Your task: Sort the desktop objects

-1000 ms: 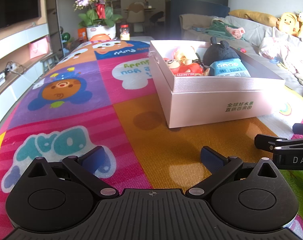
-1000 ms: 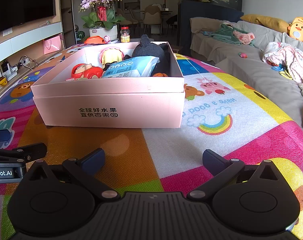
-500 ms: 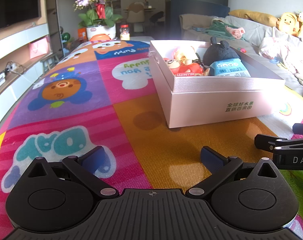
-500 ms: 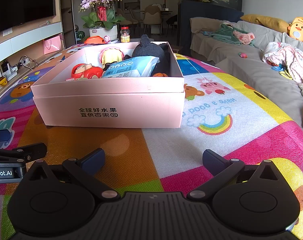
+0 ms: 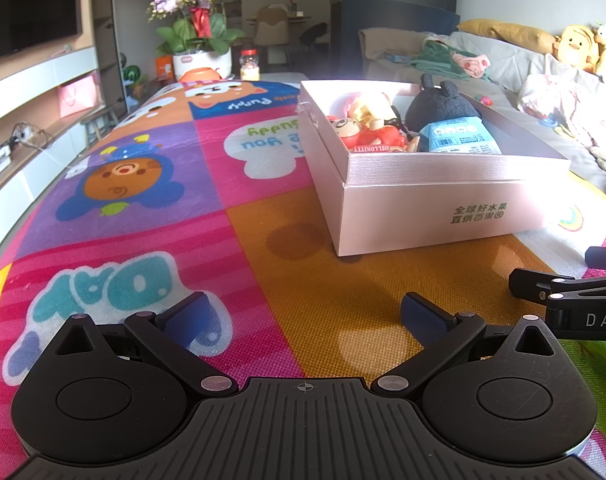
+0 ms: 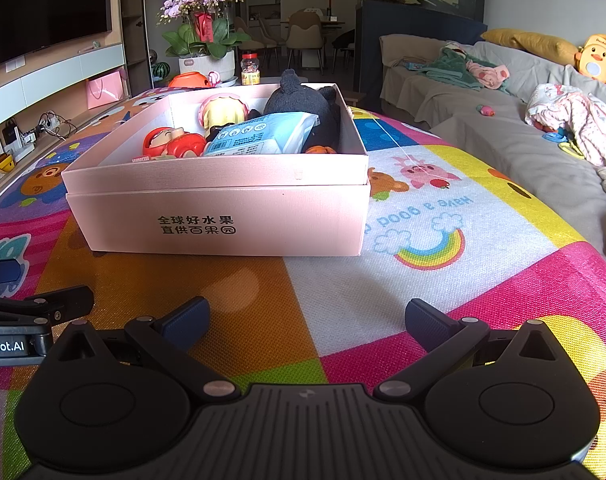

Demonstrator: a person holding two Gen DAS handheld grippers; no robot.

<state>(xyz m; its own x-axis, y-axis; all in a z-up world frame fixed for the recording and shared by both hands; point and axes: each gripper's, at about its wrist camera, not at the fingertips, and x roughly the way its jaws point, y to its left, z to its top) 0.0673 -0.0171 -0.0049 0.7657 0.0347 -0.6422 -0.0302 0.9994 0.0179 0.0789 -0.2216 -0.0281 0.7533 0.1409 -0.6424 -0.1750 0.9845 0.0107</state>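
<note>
Two grippers are mine, and both sit low over the colourful cartoon play mat. My left gripper has its jaws spread wide with nothing between them, blue pads hanging above the pink and orange squares. My right gripper is likewise spread wide and empty, over the orange and white patches. Each one shows at the edge of the other's view, so they are close beside each other.

Ahead of both stands the pink cardboard box, lidless, with dark printed characters on its near wall. Inside it lie a dark grey plush toy, a light blue packet leaning against the plush, a red doll figure, and a yellow-haired figure behind. Something small and orange sits by the right wall; I cannot make out what it is.
</note>
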